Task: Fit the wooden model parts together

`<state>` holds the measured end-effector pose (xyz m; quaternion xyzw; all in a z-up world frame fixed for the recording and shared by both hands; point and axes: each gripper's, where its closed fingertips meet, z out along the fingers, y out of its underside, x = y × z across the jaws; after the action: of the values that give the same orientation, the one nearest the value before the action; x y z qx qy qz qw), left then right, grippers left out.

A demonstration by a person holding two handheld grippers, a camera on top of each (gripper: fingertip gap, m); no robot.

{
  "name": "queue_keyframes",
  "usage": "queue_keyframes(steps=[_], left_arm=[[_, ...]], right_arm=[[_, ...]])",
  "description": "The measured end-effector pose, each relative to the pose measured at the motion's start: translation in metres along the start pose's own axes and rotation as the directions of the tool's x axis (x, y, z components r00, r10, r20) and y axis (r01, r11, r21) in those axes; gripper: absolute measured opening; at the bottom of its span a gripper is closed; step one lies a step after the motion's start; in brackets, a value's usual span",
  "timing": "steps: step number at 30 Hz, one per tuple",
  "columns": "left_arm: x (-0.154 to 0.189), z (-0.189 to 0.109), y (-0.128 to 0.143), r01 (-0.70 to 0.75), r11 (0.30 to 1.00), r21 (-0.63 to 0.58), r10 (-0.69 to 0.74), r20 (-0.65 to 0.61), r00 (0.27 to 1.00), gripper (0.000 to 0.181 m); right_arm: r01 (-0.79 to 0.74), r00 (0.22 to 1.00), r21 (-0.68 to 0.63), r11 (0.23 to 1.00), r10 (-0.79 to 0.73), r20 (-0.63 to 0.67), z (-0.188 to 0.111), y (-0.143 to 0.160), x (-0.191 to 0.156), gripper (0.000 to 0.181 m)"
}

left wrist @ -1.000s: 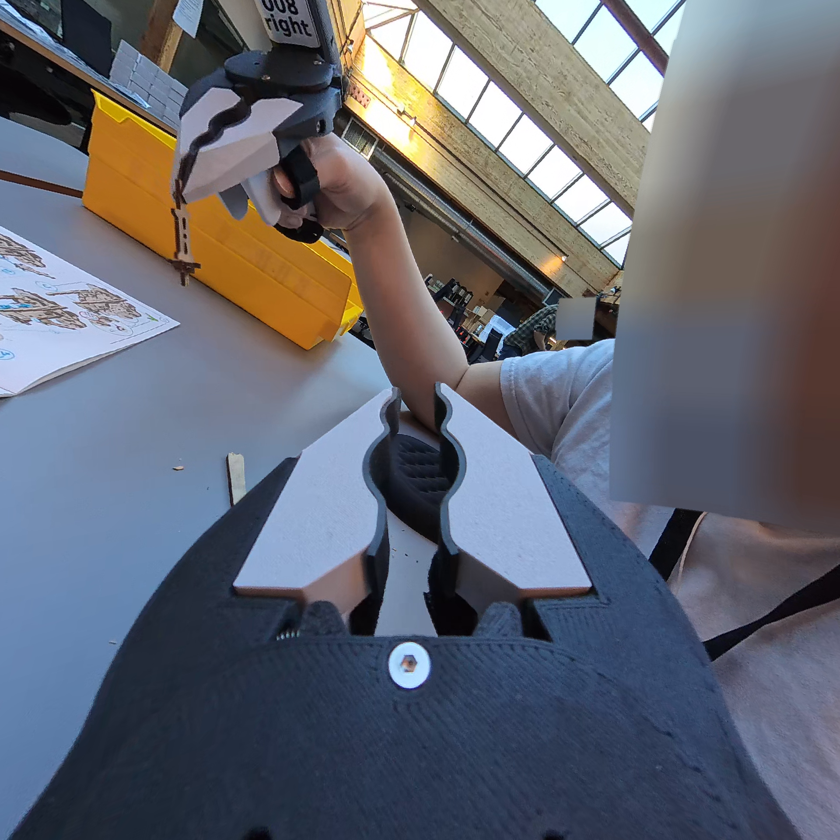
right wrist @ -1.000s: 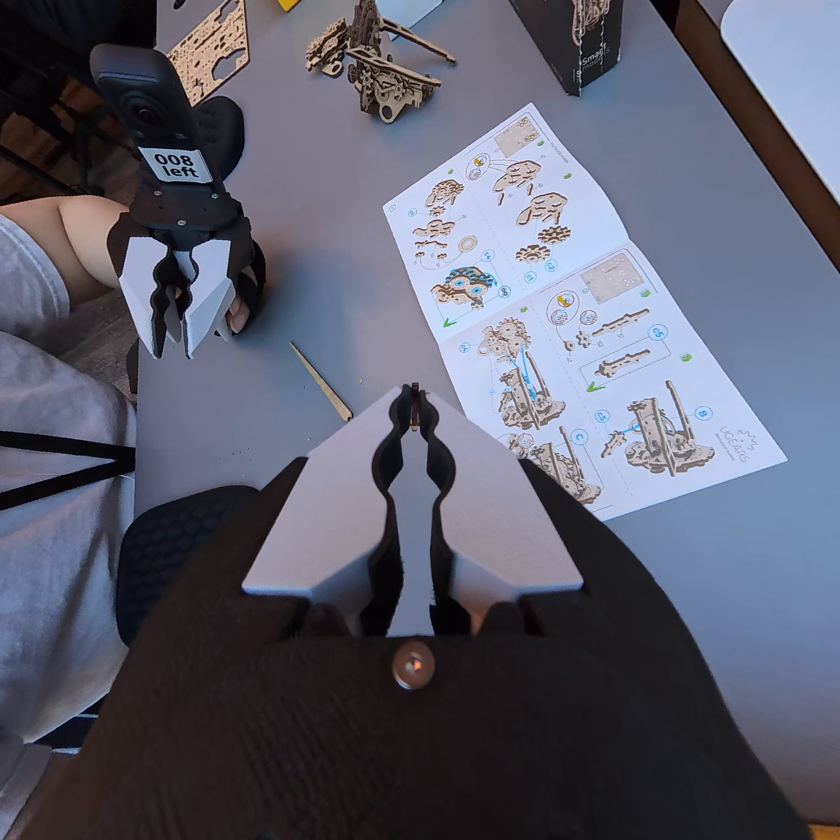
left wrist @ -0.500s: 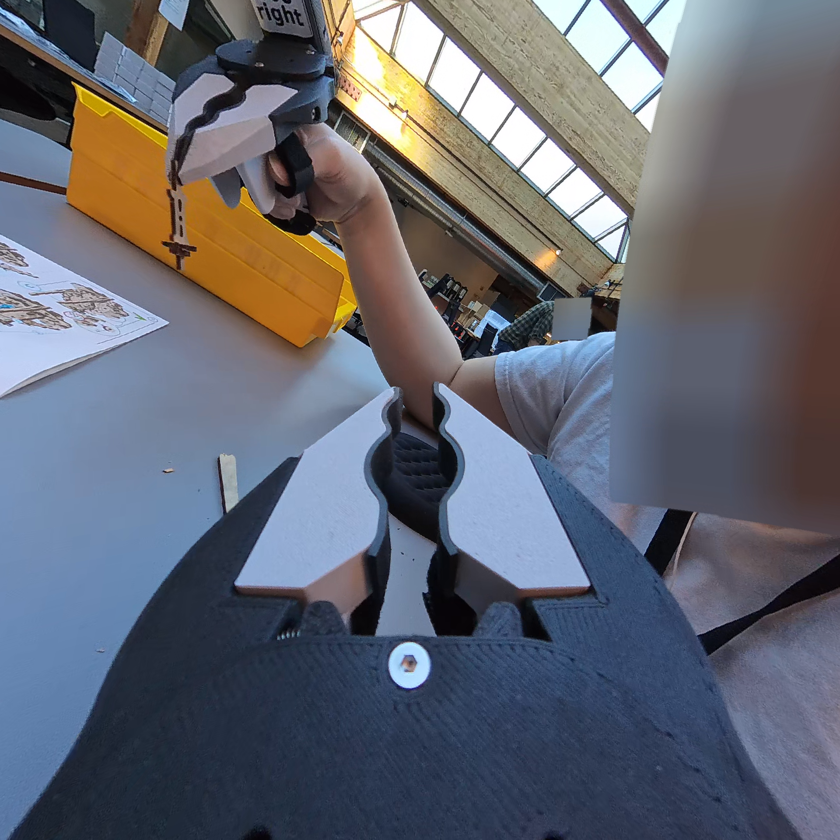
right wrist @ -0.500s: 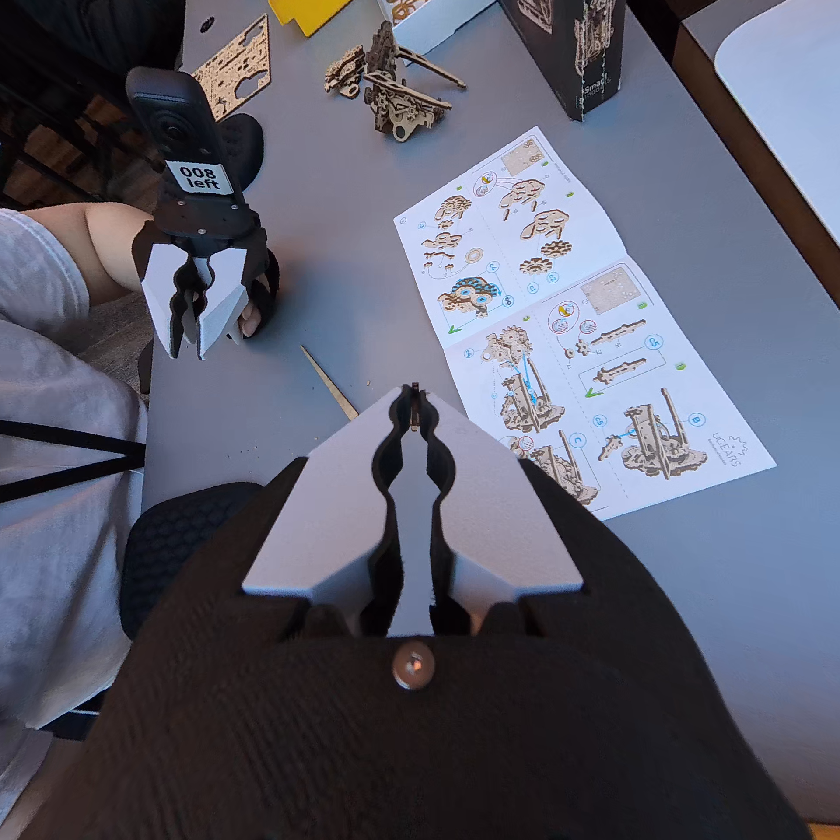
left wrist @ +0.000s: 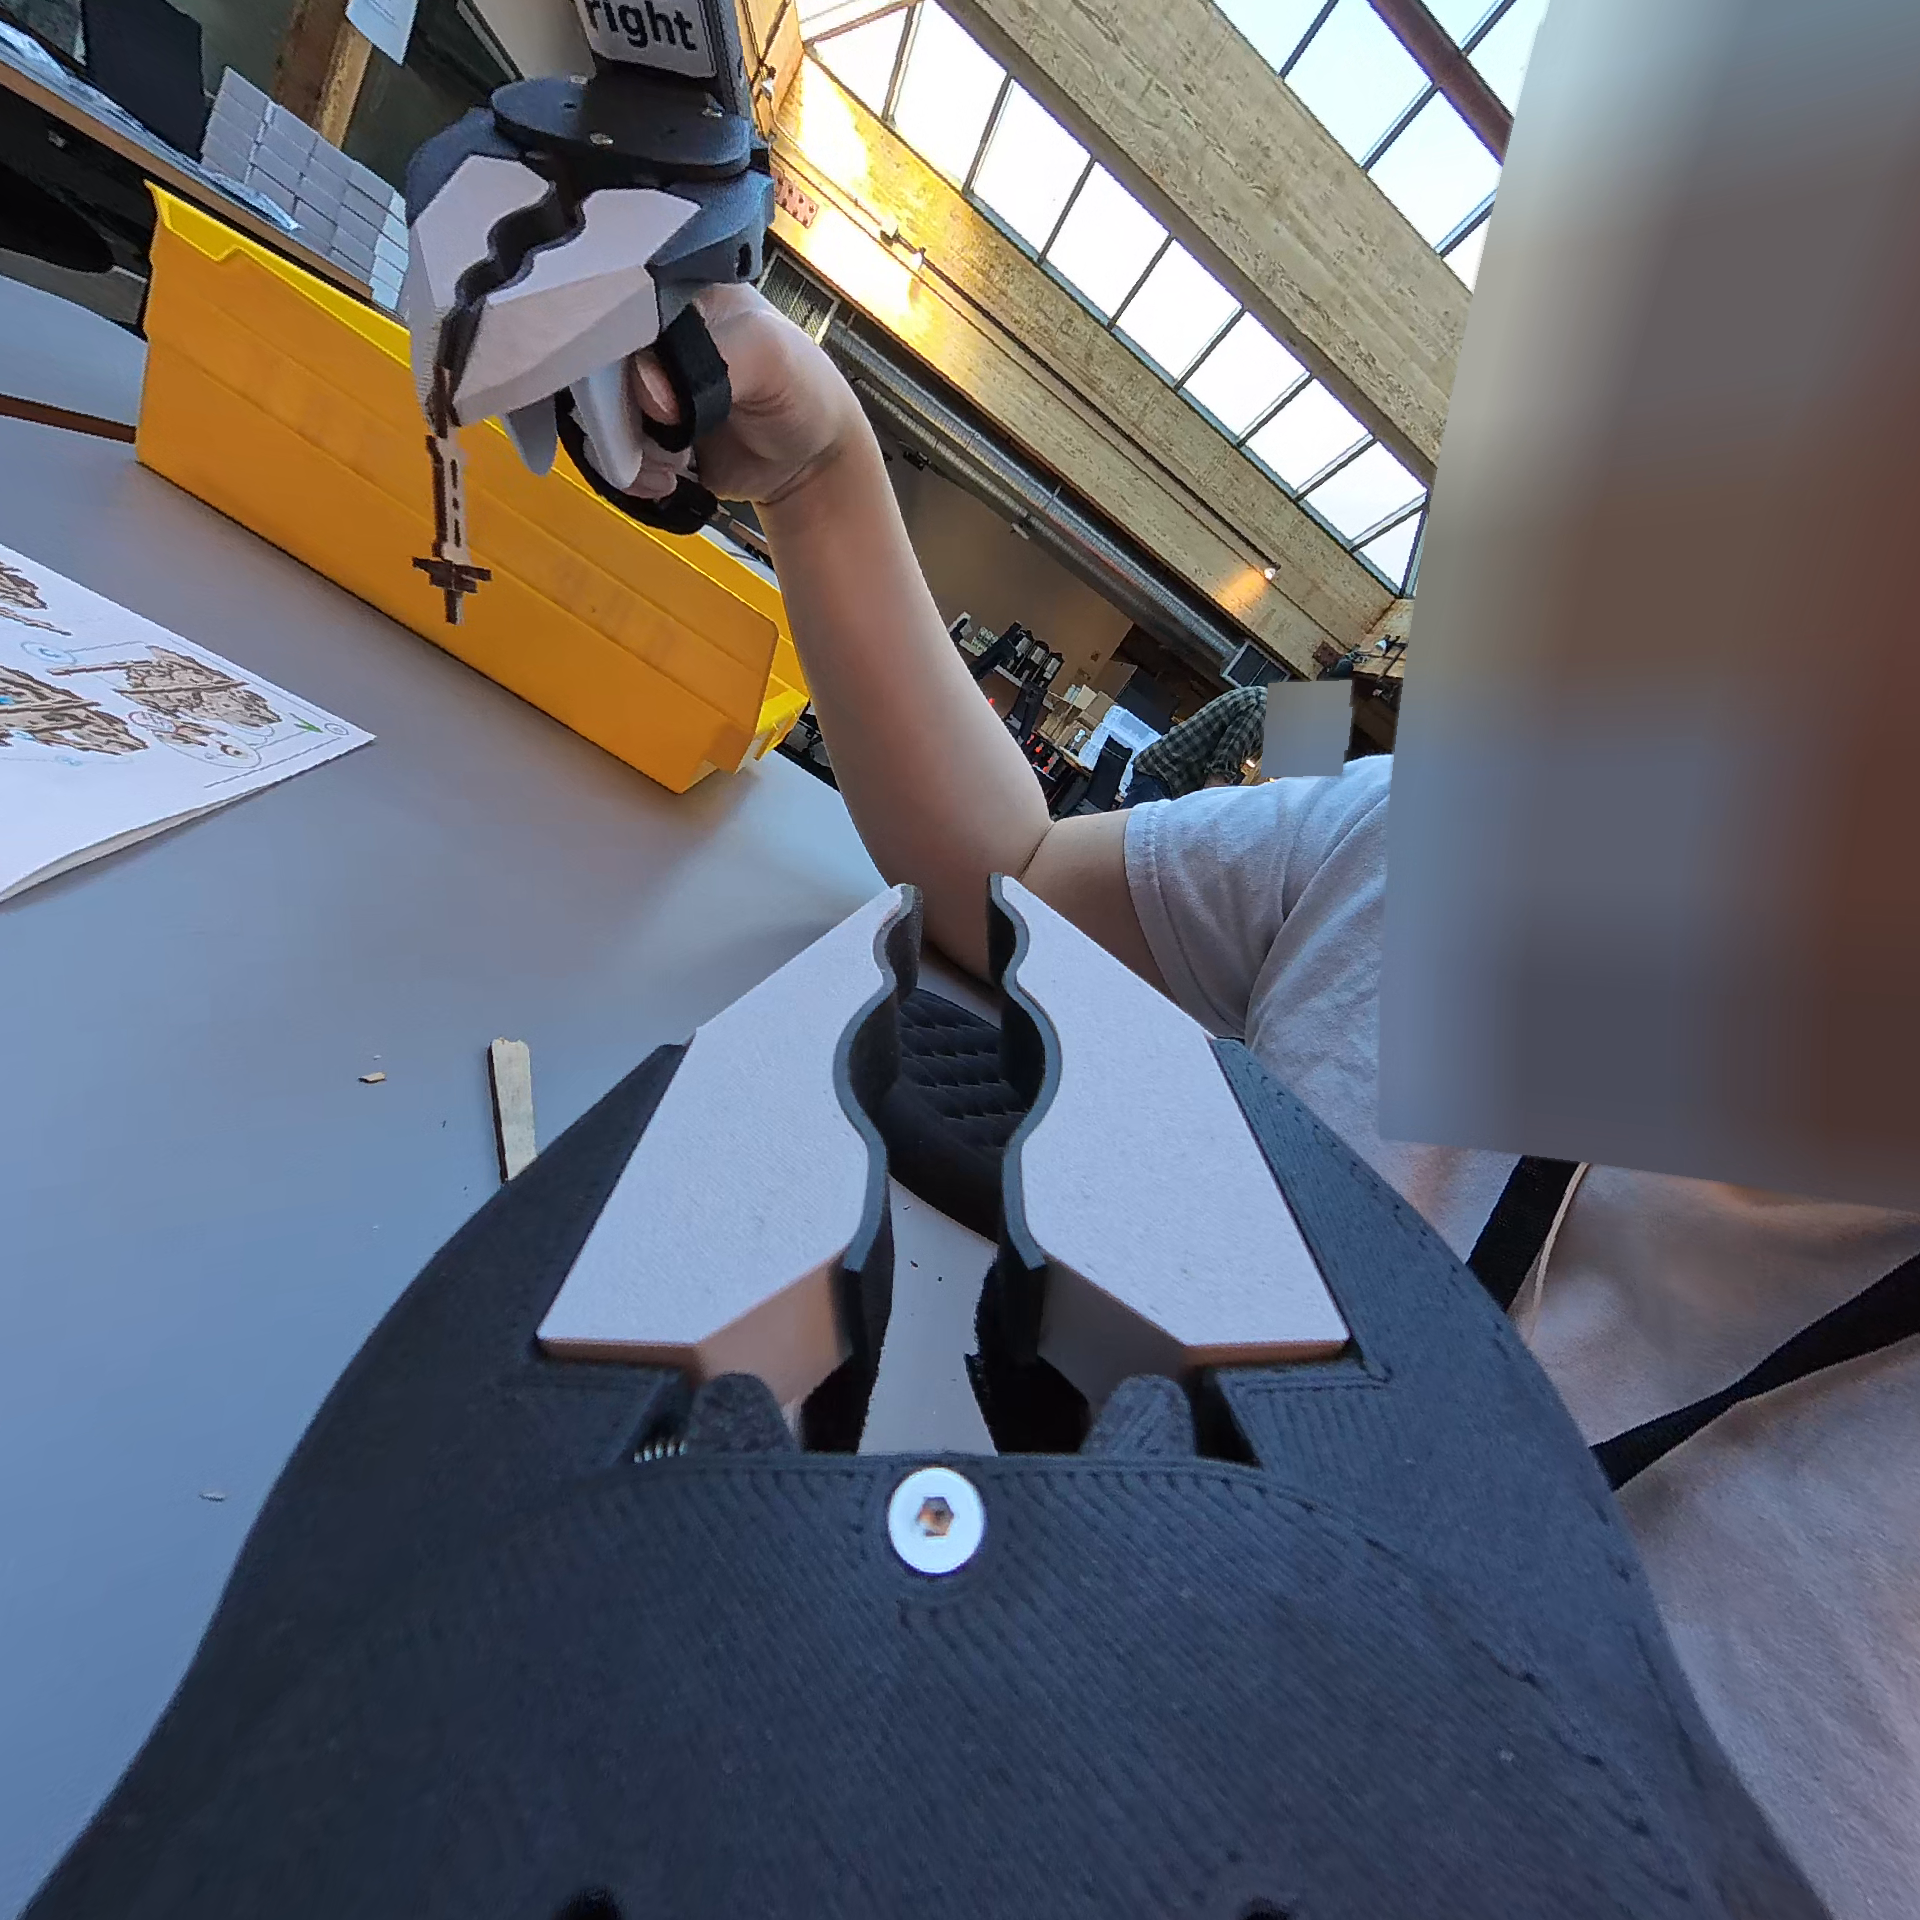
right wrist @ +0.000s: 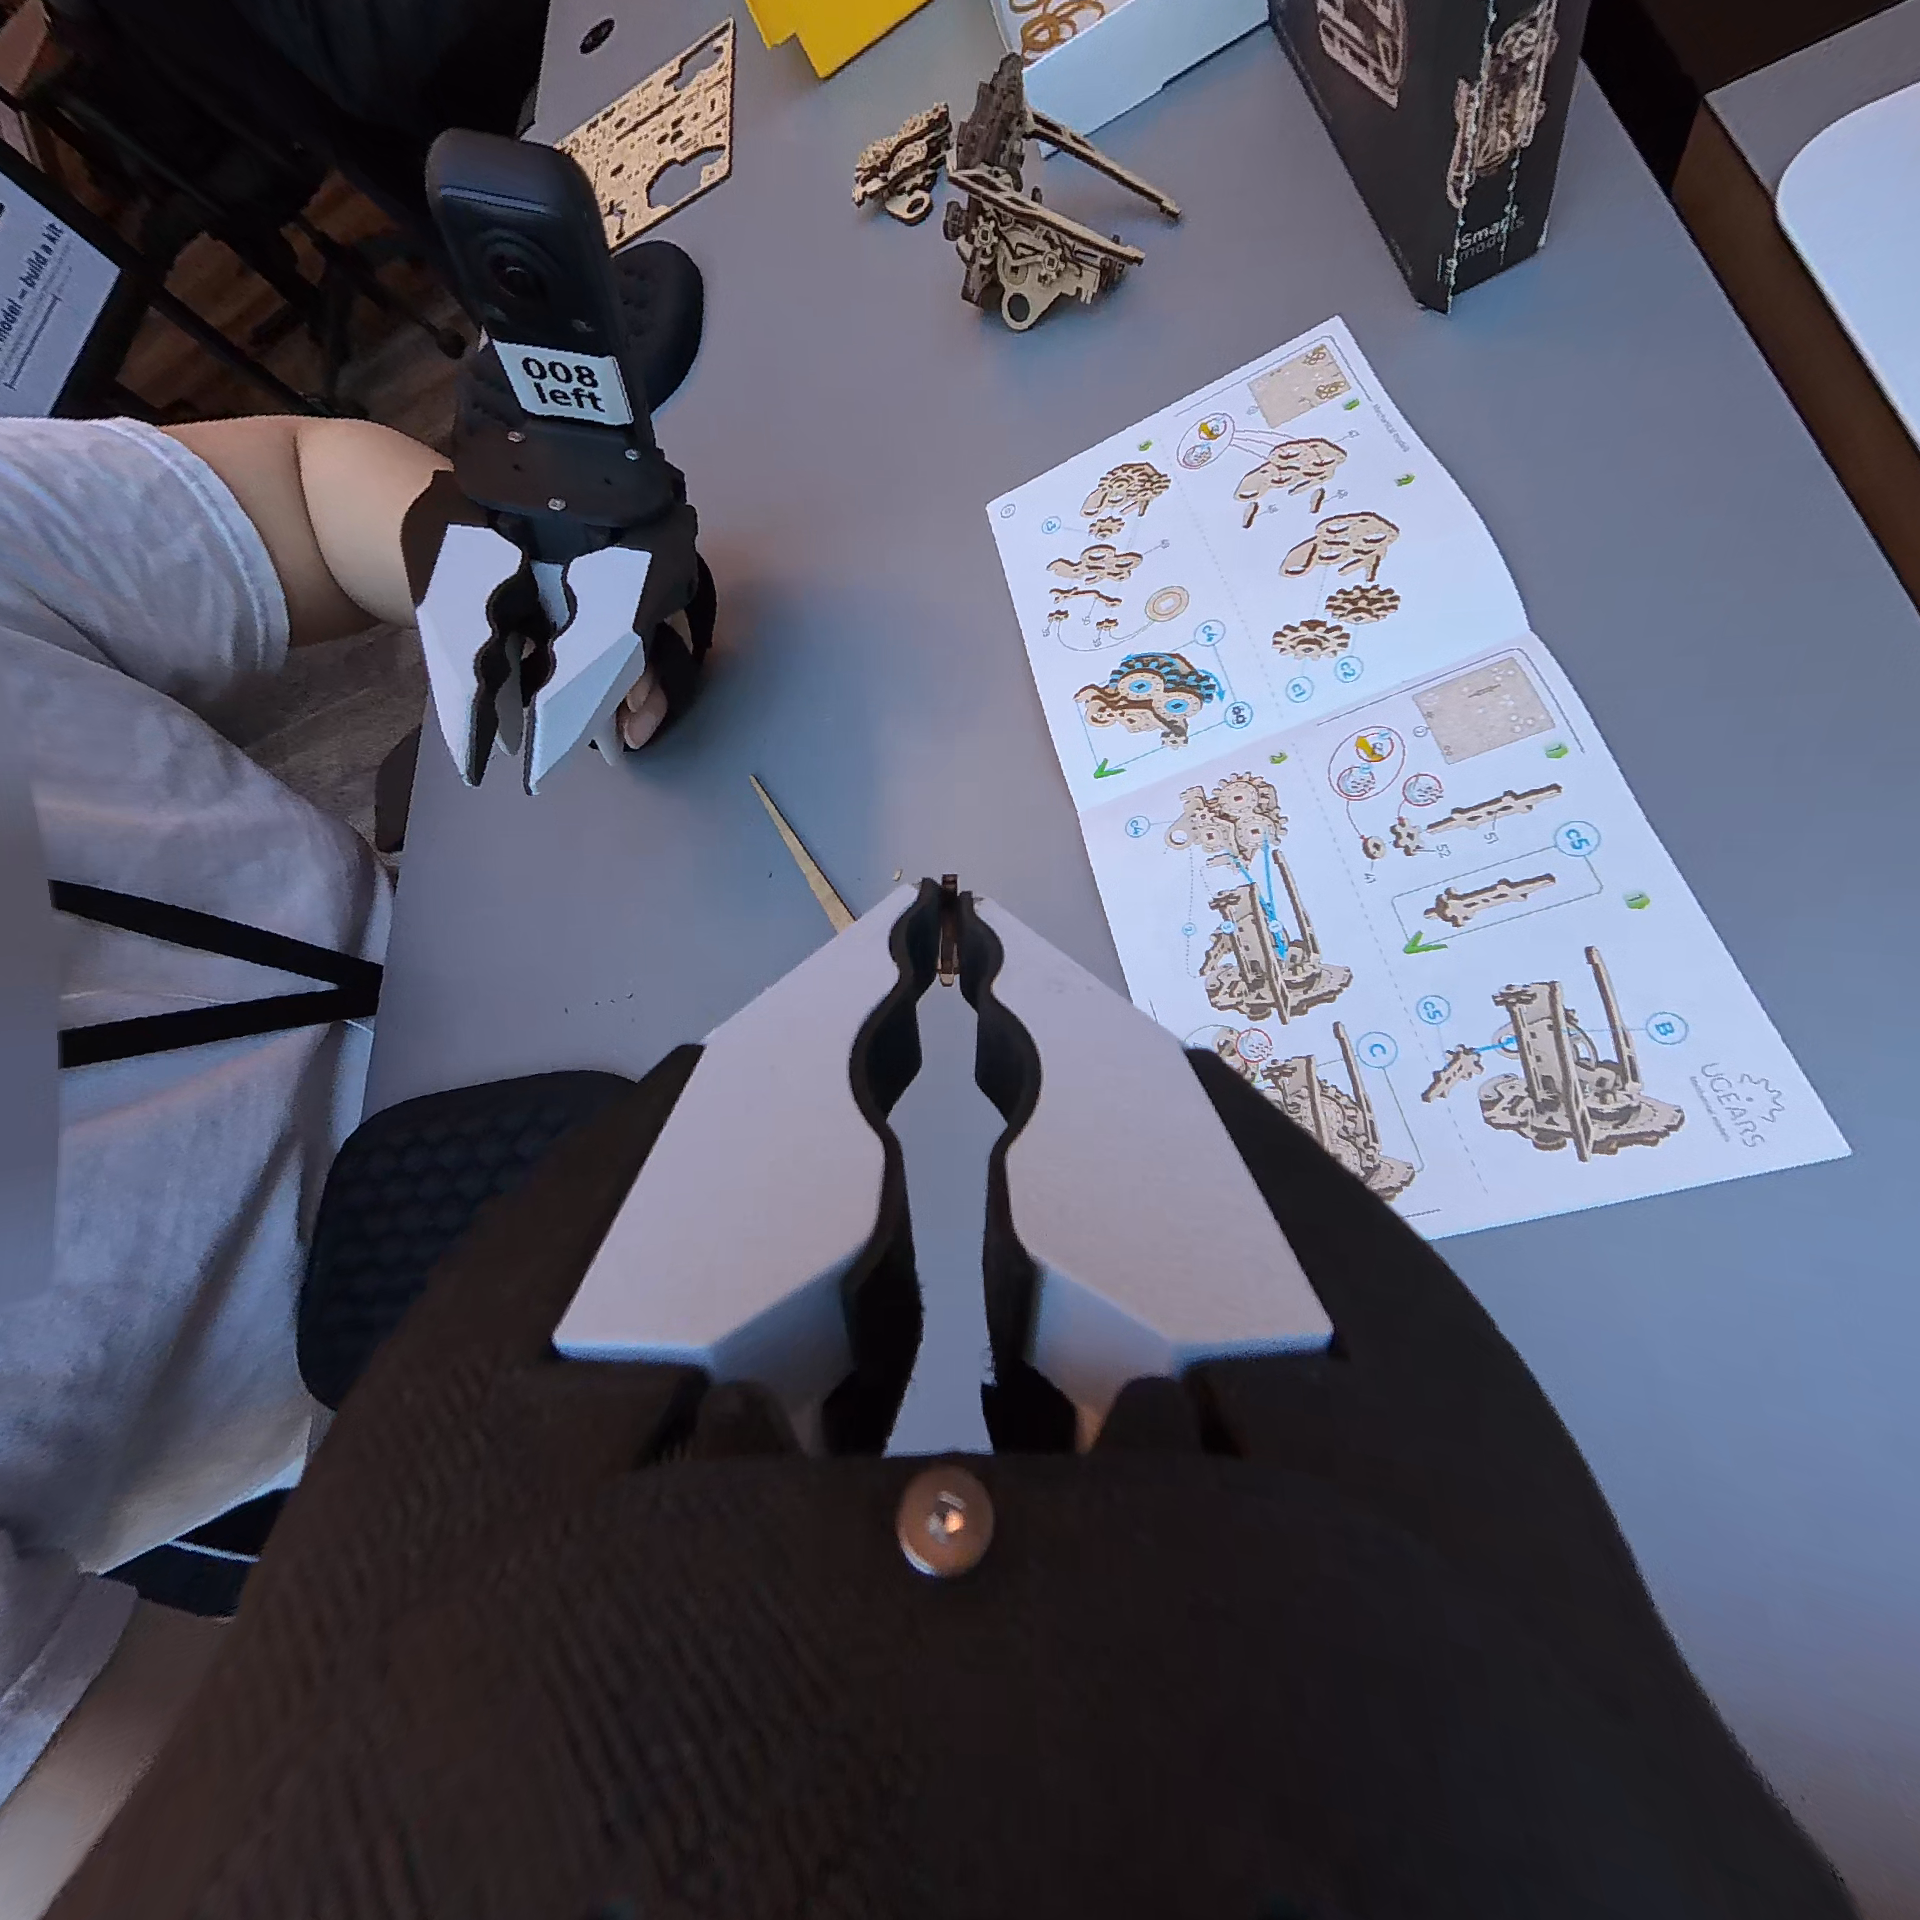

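Behind the right tongs [left wrist: 442,390] sits a yellow bin [left wrist: 520,582], contents hidden. They pinch a notched stick [left wrist: 449,520] hanging straight down; left tongs [left wrist: 951,904] gape narrowly, empty.

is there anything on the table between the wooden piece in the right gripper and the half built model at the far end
Nothing visible blocks it. The right gripper holds the wooden piece above the table, and the grey stretch up to the model is bare. The instruction sheet lies flat to the right, and the left gripper hangs off left.
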<state>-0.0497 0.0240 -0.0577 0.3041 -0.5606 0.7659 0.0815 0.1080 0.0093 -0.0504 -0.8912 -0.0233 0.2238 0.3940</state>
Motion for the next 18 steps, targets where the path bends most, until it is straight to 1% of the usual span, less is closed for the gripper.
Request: queue_keyframes(steps=[5, 8, 15, 18], left_arm=[[0.000, 0.000, 0.000, 0.005, 1.000, 0.003, -0.005, -0.001, 1.000, 0.009], [0.000, 0.000, 0.000, 0.006, 1.000, 0.003, -0.006, -0.001, 1.000, 0.009], [0.000, 0.000, 0.000, 0.006, 1.000, 0.003, -0.006, -0.001, 1.000, 0.009], [-0.001, 0.000, -0.001, 0.008, 1.000, 0.004, -0.007, -0.002, 1.000, 0.009]], right_arm=[[0.072, 0.997, -0.033, 0.997, -0.073, -0.005, 0.003, 0.003, -0.006, 0.001], [0.091, 0.996, -0.052, 0.994, -0.092, -0.010, 0.005, 0.005, -0.007, 0.001], [0.057, 0.998, -0.028, 0.998, -0.057, -0.004, 0.002, 0.002, -0.005, 0.001], [0.006, 0.997, 0.038, 0.999, -0.009, 0.077, -0.002, -0.007, -0.015, 0.001]])
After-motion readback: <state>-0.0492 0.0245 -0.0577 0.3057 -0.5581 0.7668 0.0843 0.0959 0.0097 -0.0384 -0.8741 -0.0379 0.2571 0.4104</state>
